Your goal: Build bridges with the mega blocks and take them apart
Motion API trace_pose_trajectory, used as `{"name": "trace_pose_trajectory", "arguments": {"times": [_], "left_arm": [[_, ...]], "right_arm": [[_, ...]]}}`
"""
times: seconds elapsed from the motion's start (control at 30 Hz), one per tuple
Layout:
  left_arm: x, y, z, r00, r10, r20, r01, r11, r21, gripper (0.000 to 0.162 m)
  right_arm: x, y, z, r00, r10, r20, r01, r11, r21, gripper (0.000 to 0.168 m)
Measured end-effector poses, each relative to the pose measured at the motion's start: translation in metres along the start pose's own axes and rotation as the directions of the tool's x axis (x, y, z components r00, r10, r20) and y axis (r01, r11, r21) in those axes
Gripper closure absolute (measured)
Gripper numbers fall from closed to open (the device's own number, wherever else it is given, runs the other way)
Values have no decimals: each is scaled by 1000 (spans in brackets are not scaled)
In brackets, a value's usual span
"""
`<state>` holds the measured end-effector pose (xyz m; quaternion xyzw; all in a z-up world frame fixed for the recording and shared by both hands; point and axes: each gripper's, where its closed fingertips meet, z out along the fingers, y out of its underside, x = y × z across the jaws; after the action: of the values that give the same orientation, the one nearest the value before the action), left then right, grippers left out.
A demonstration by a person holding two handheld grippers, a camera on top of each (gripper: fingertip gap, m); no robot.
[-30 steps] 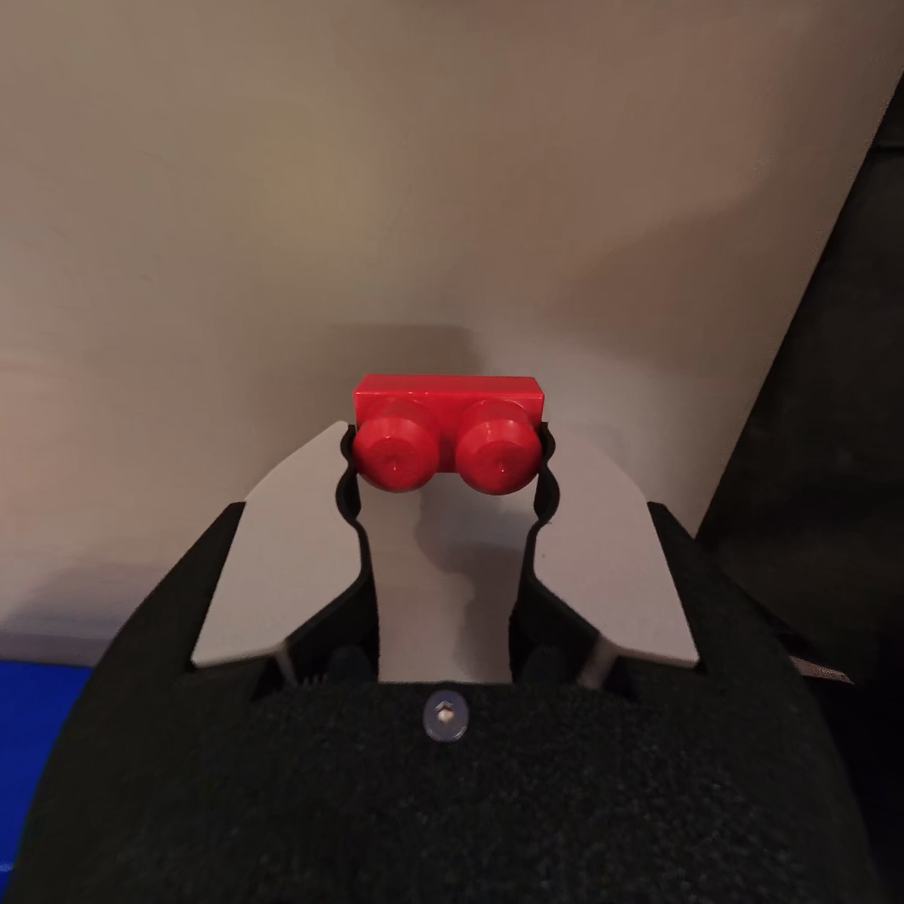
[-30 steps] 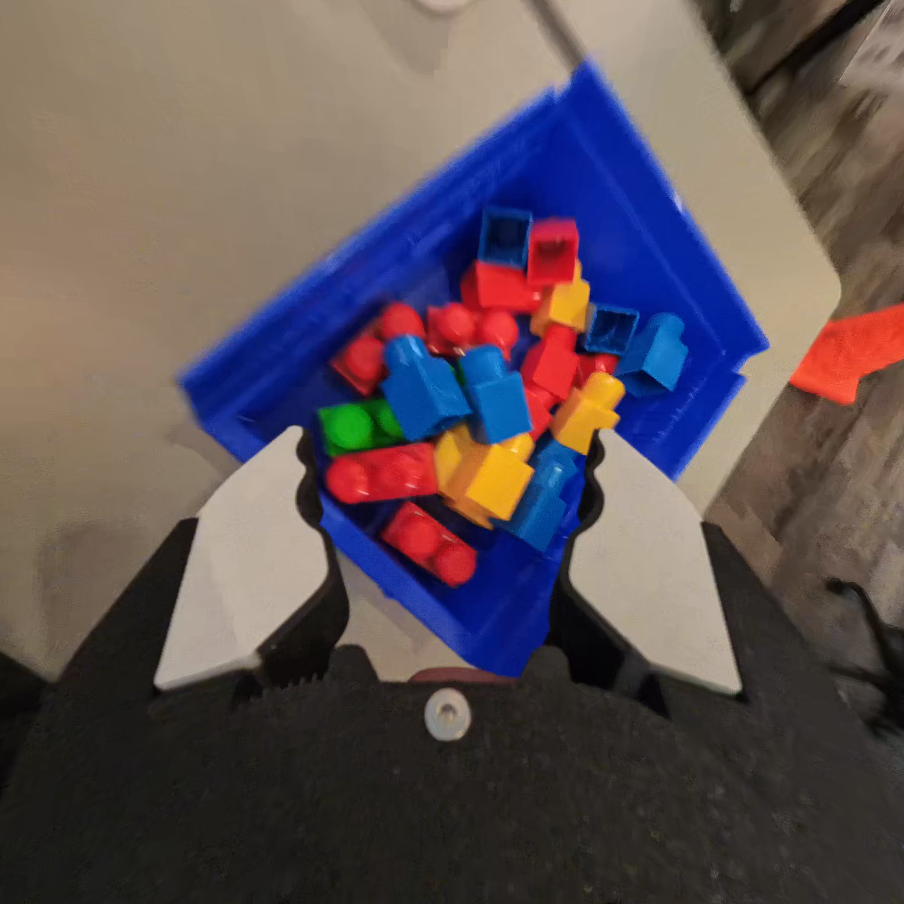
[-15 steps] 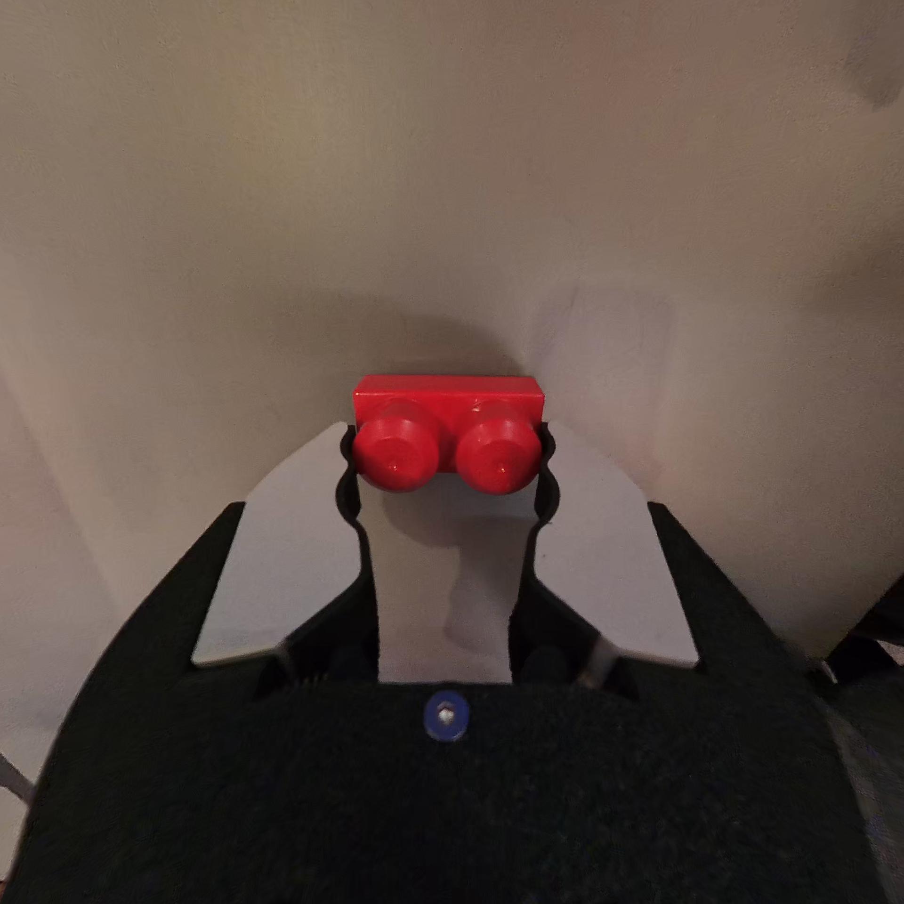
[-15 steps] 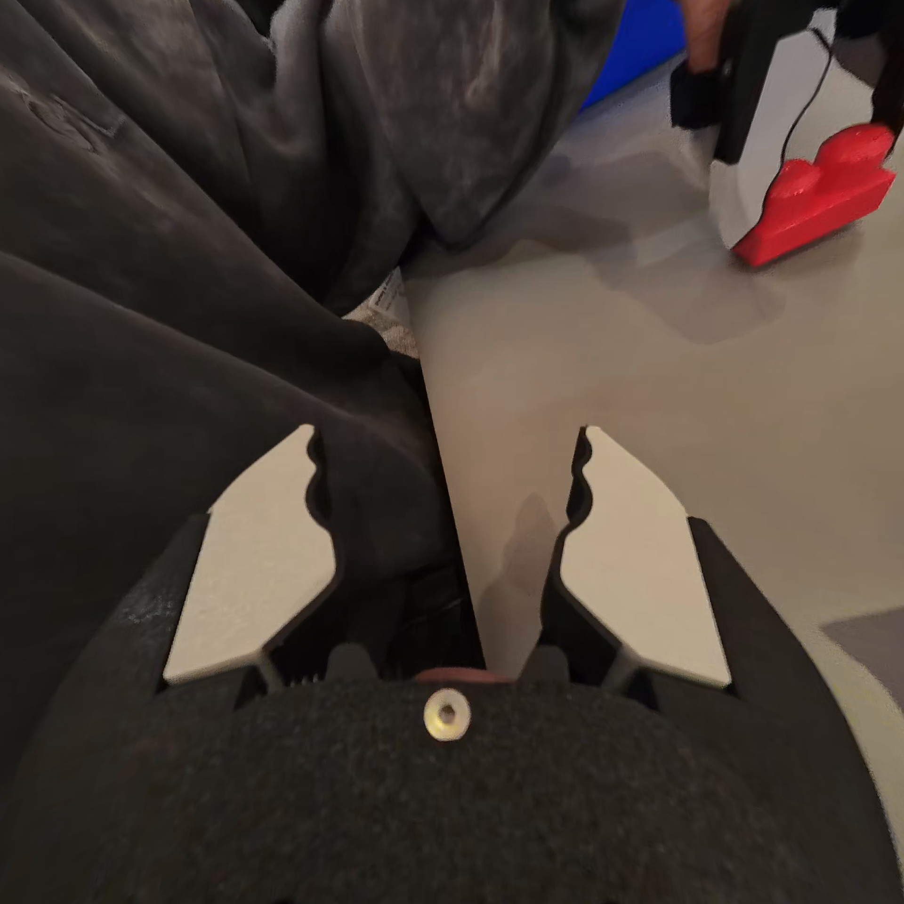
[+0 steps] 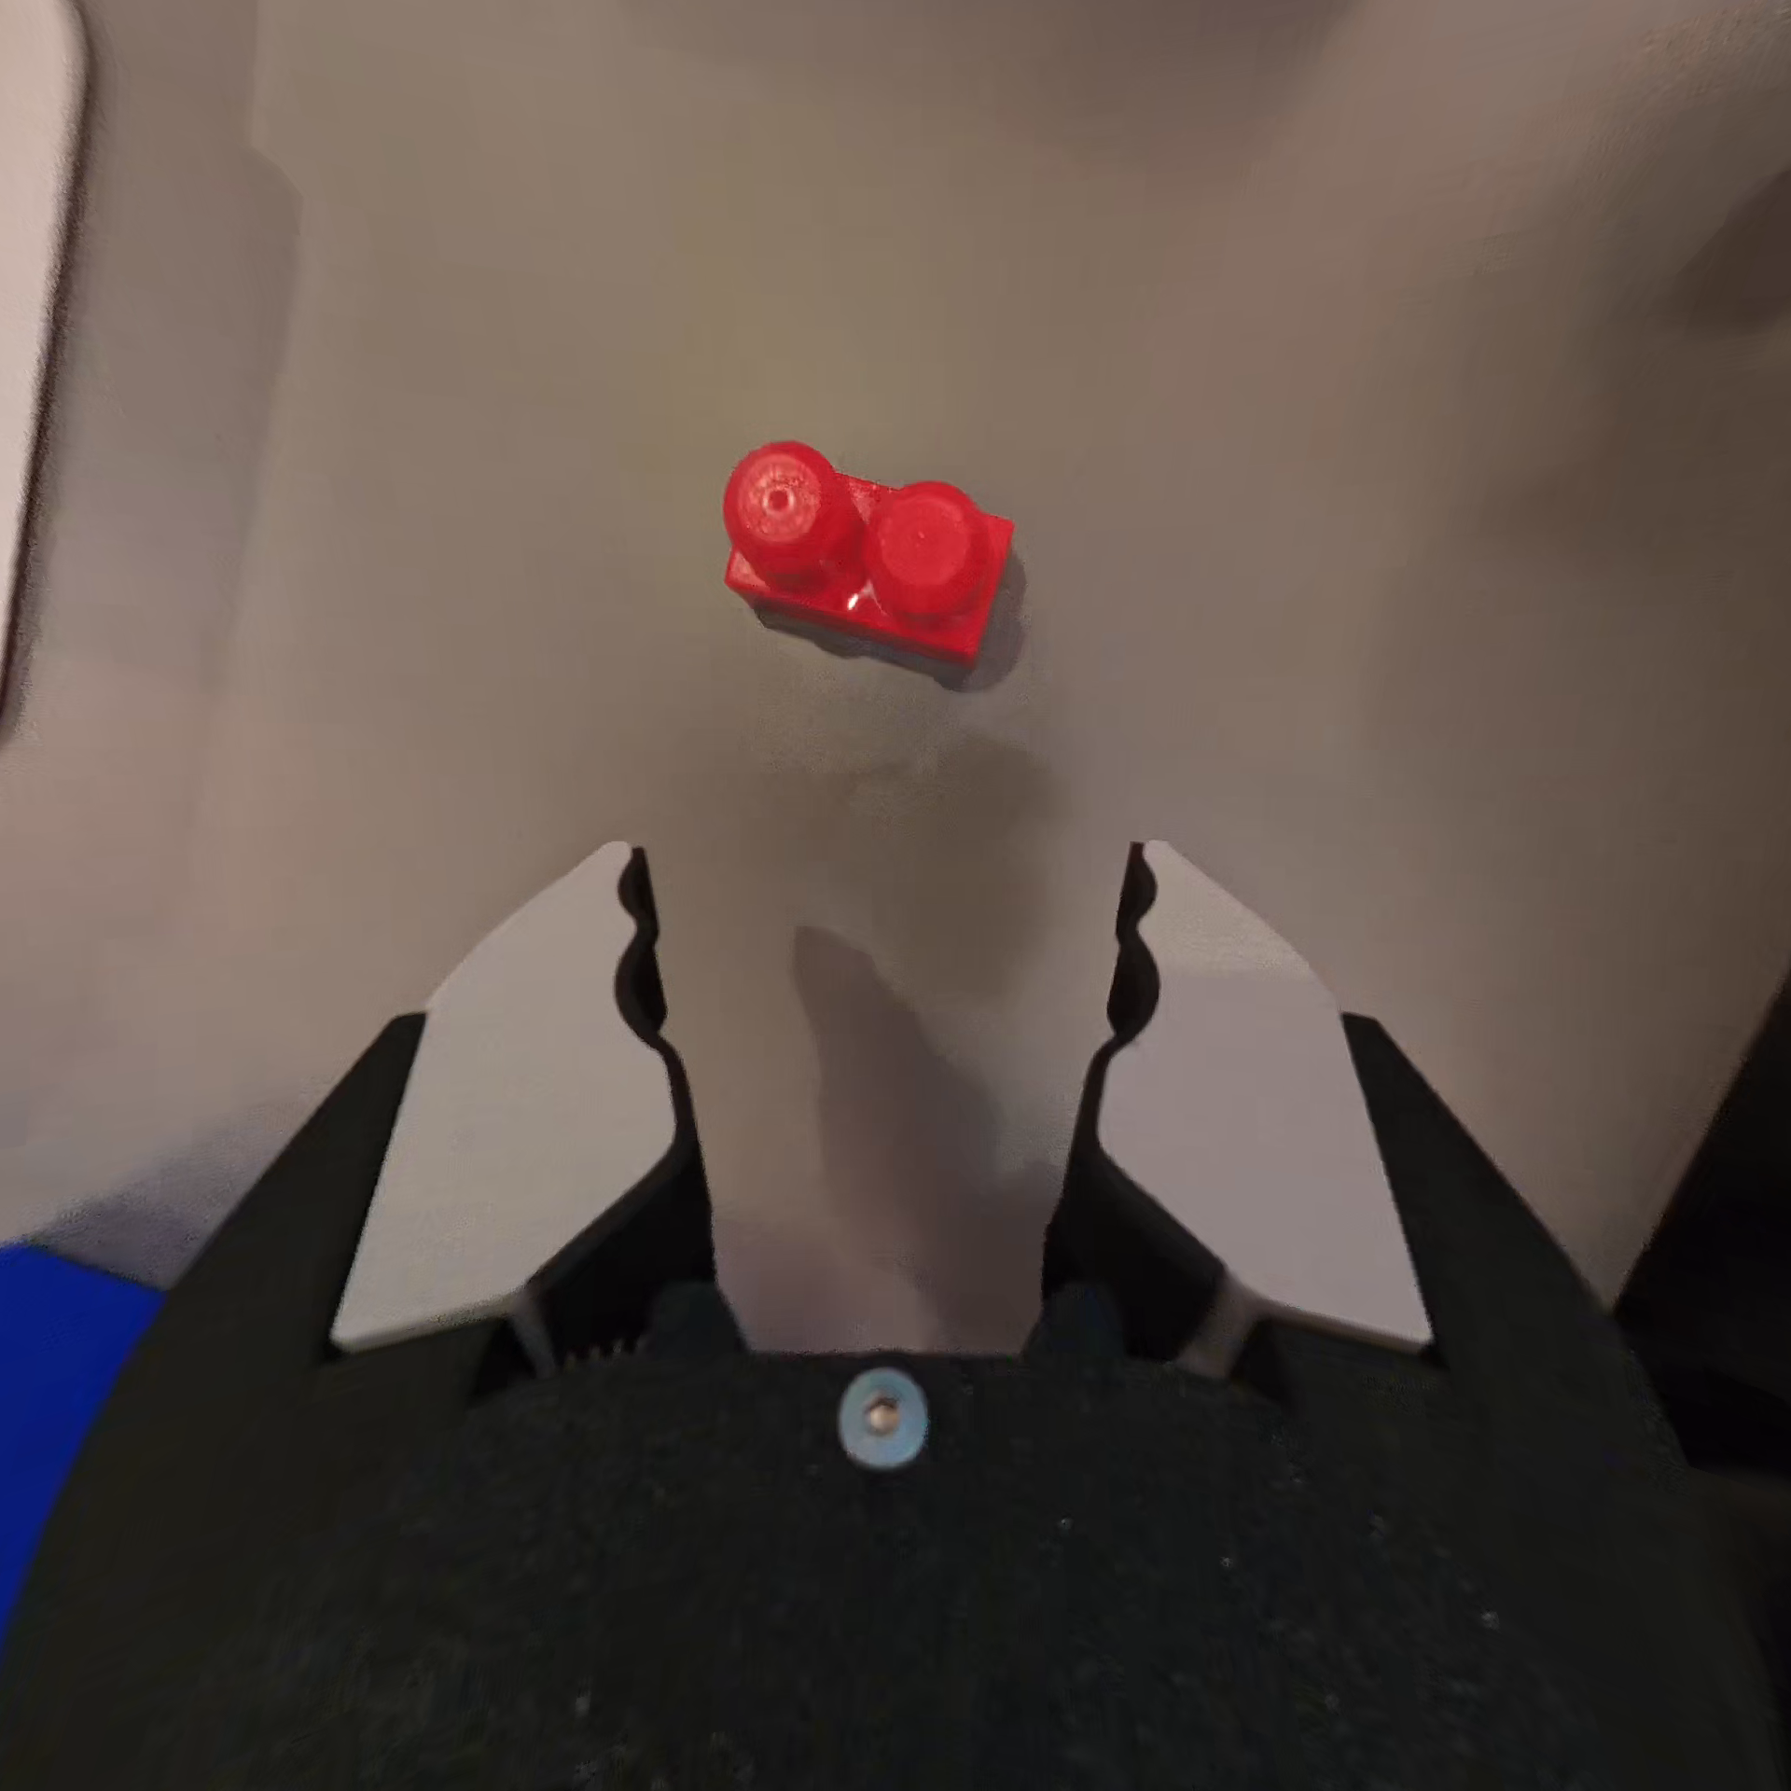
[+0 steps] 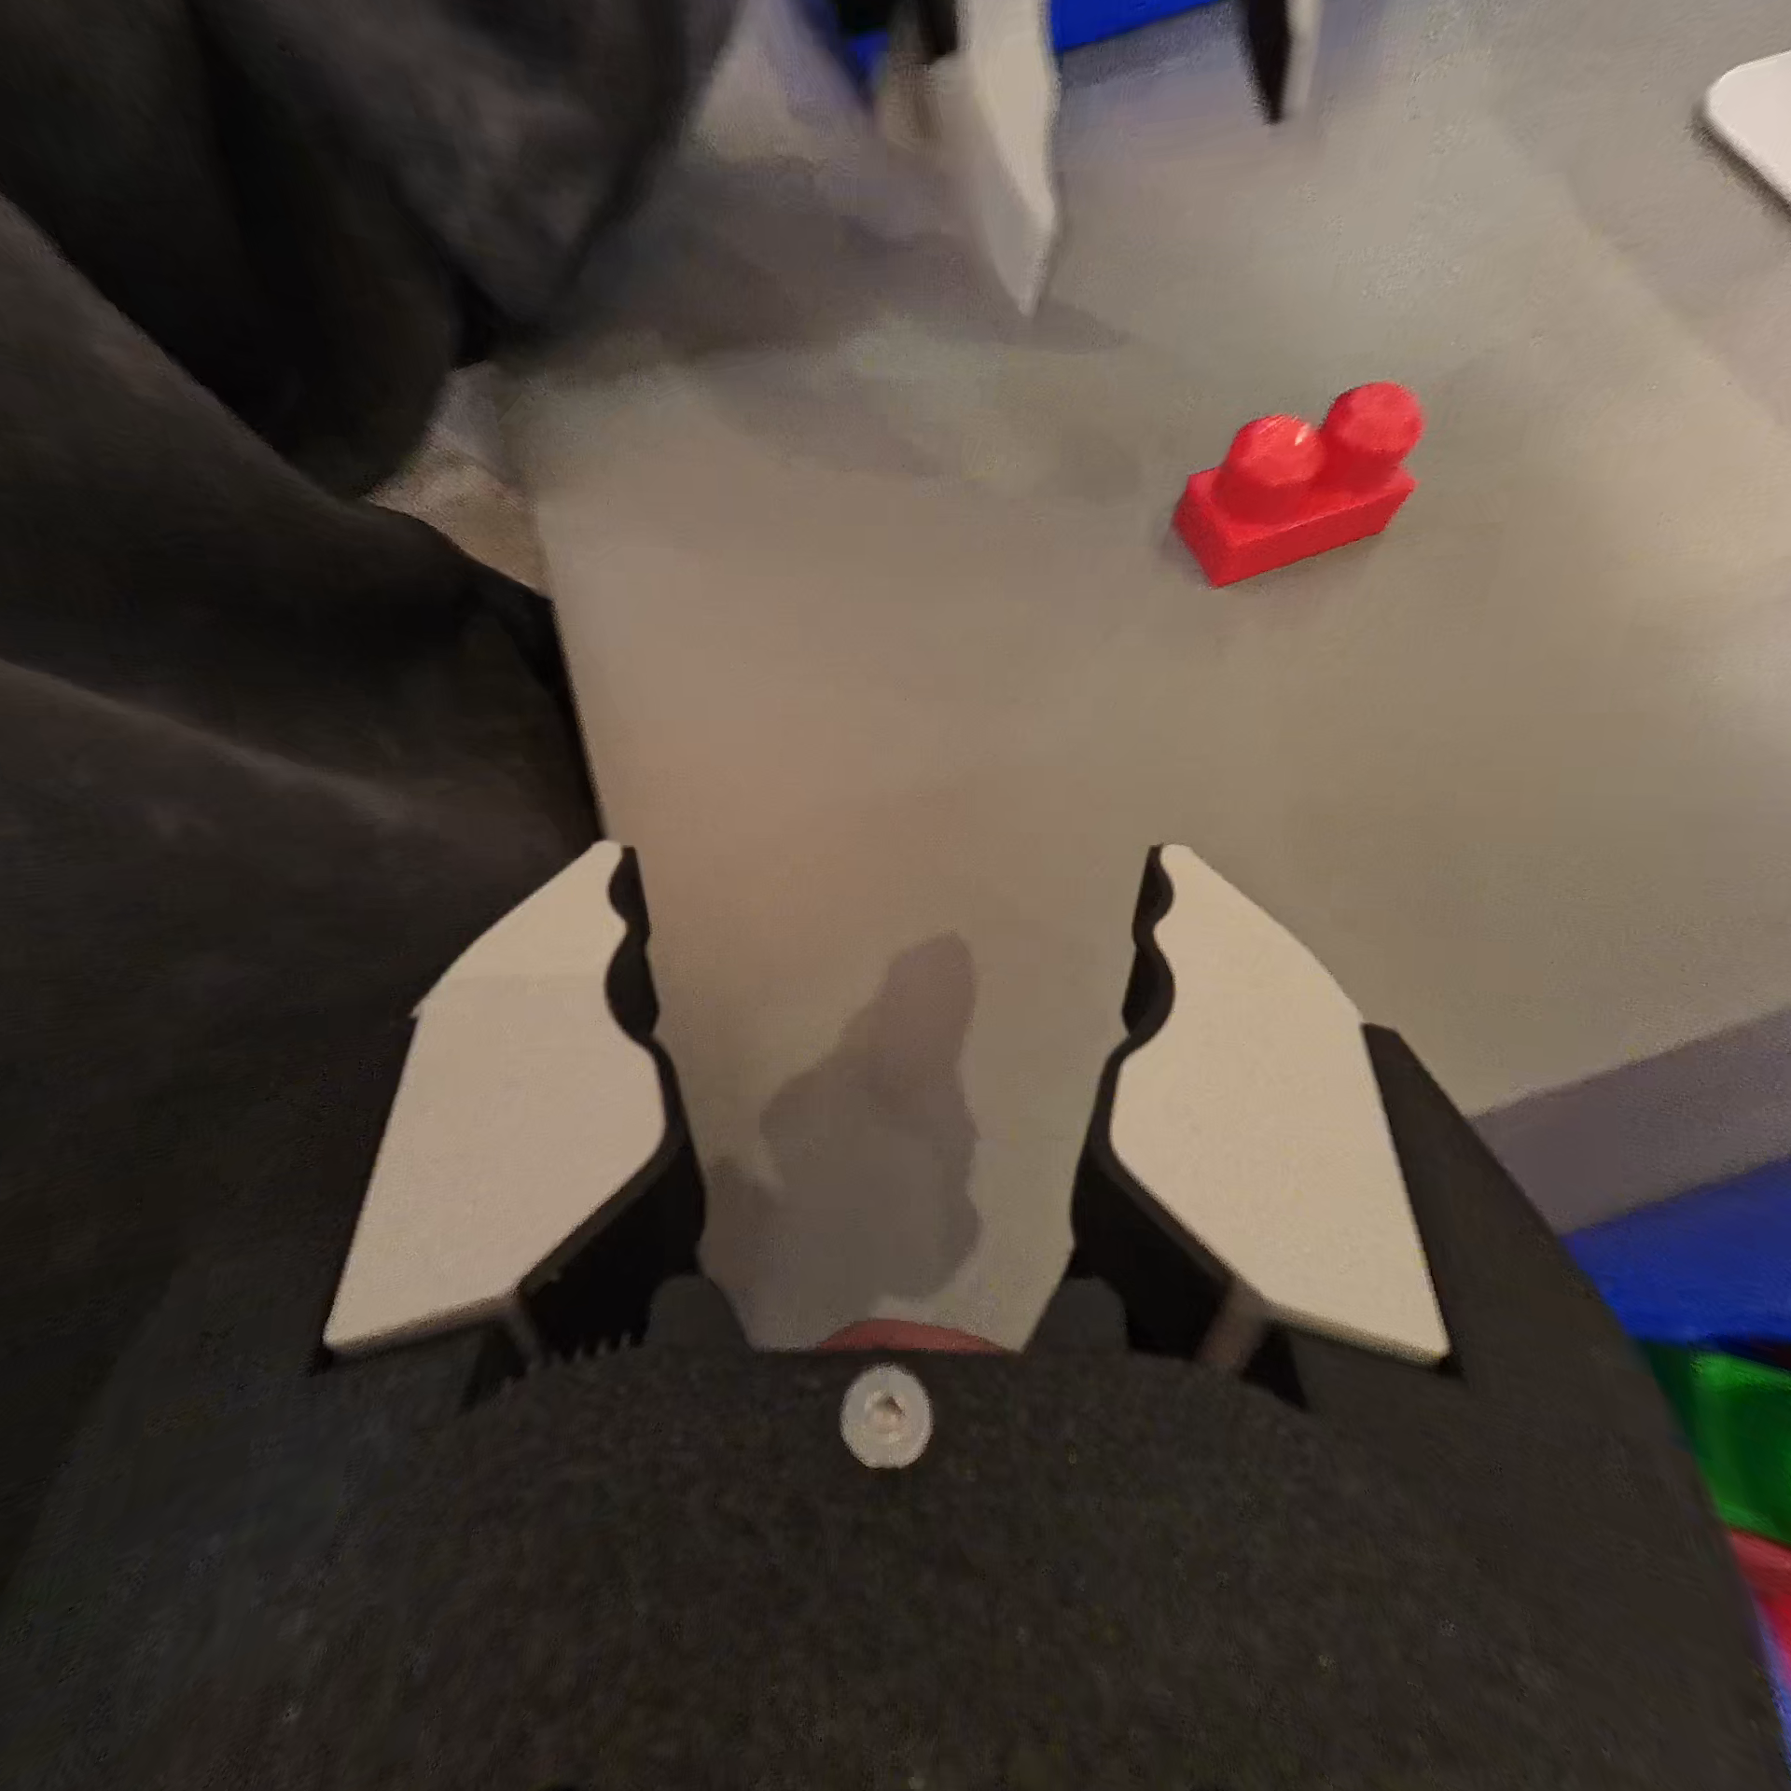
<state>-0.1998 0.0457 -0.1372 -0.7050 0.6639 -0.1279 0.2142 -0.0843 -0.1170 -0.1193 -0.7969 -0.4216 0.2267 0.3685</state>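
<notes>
Left wrist view, going from left to right: a bit of a blue plastic bin (image 5: 58, 1299) peeks in at the bottom left corner. Next comes the left gripper (image 5: 884, 858), with its 2 grey fingers (image 5: 523, 1095) wide apart and nothing between them. Past its tips, a small red plastic block with 2 round bumps on top (image 5: 867, 567) sits on the plain grey table (image 5: 1357, 581). It stands bumps up, a little turned, and it touches no finger.

Right wrist view, left to right: a dark grey cloth sleeve (image 6: 242, 581) fills the left side. Then comes the right gripper (image 6: 890, 858), with its jaws also wide apart and empty, hanging over the bare table. Farther off, at the top, the left gripper's grey fingers (image 6: 1008, 174) show, all blurry. The red block (image 6: 1294, 489) sits on the table up and to the right, well apart from both grippers. At the bottom right edge are the blue bin (image 6: 1706, 1270) and something shiny green (image 6: 1735, 1425) inside it.
</notes>
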Motion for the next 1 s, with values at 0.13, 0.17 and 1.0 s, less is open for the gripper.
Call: {"name": "trace_pose_trajectory", "arguments": {"times": [0.13,0.17,1.0], "left_arm": [[47,11,-20,969,-228,-90,245,924,293,80],[63,16,-21,958,-251,-142,285,899,332,80],[150,46,-37,905,-208,-371,377,795,475,85]], "right_arm": [[37,-27,27,986,-144,-84,131,981,-144,81],[51,-37,39,977,-181,-116,160,972,-173,81],[151,-78,-83,797,-35,-603,-44,992,-114,94]]}}
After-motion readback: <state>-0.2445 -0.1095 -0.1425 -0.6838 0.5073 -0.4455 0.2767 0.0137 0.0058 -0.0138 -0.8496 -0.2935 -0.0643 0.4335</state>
